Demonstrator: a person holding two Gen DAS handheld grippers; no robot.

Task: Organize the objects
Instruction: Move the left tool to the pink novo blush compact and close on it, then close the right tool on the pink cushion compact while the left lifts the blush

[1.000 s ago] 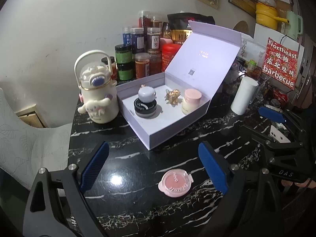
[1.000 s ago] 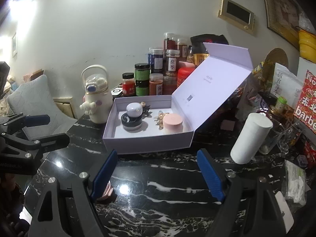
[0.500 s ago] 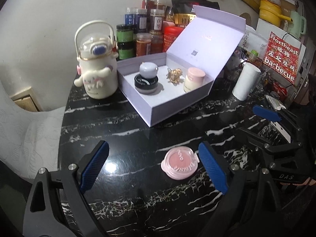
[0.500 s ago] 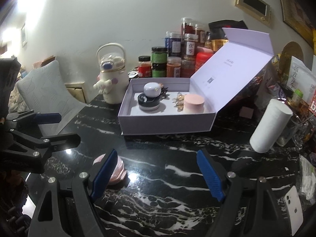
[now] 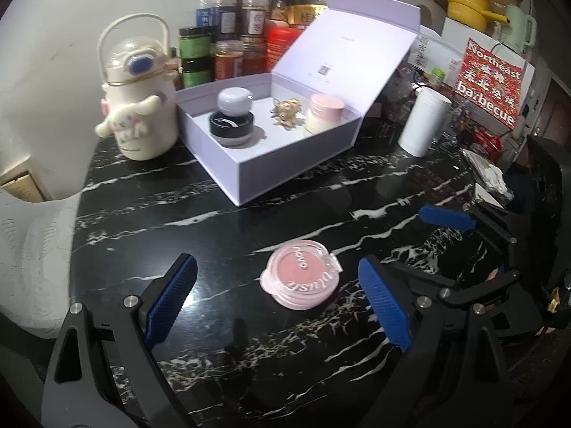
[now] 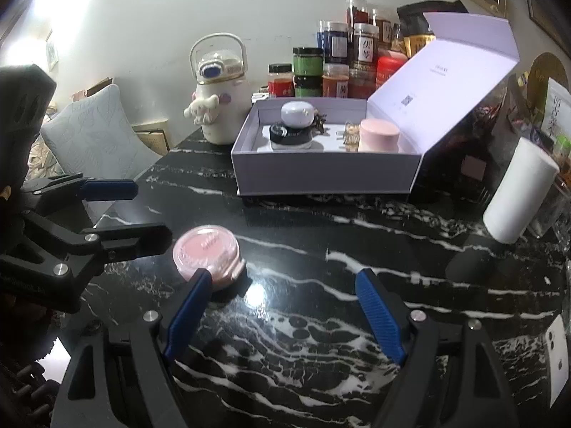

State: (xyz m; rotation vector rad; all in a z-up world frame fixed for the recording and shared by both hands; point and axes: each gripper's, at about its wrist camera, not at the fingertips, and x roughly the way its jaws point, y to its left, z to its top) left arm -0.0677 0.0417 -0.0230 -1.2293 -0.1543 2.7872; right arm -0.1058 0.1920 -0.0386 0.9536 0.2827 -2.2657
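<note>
Black marble table (image 5: pixel 285 214) stands against a white wall (image 6: pixel 160 18).

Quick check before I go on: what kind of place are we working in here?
Most likely a lived-in home, at a black marble table against a wall. Signs: stacked spice jars behind the open gift box, a cartoon water bottle, and a cushion beside the table.

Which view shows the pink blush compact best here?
The left wrist view: the pink blush compact lies flat and unobstructed on the black marble table, between the open jaws of the left gripper, its lid lettering legible. In the right wrist view the compact is seen lower and side-on, partly hidden behind one right gripper finger.
</note>
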